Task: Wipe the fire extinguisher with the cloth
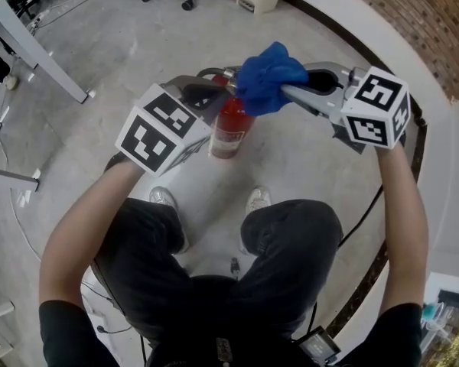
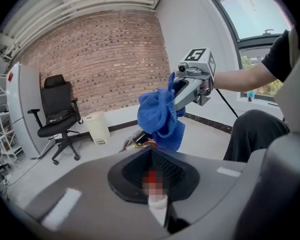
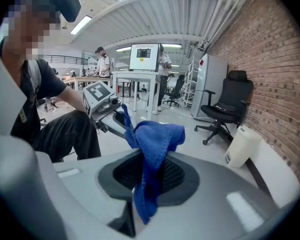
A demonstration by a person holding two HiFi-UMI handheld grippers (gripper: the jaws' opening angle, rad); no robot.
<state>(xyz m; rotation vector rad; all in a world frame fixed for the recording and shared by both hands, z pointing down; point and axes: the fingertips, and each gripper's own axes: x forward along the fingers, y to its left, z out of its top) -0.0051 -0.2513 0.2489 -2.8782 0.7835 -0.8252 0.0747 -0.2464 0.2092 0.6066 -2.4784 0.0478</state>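
Fire extinguisher (image 1: 231, 128) stood upright on the pale floor (image 1: 306, 167), just ahead of the person's shoes, long axis vertical, red cylinder below and valve head on top. Right gripper (image 1: 291, 92) was clamped on the blue cloth (image 1: 269, 79). The right gripper view showed the cloth (image 3: 152, 139) running through the jaws, a bunch above them and a tail hanging below. Left gripper (image 1: 216, 92) had its jaws drawn together. A small red-and-white shape sat in its throat, but a blurred patch covered it and I could not identify it. The valve head (image 2: 140, 141) showed just beyond that gripper's nose, so the left gripper was the nearer of the two to the top fitting, probably steadying it. The cloth (image 2: 160, 116) hung at the valve head, on the side away from the left gripper, touching it or just beside it; contact could not be confirmed. Key relation: the cylinder lay straight below the cloth, along the extinguisher's own axis, so judged the wipe should run downward from the shoulder along the red body. Judged the wiping barely begun, with the body still uncovered. Risk noted: sideways pressure could tip the upright extinguisher unless the left gripper braces it.
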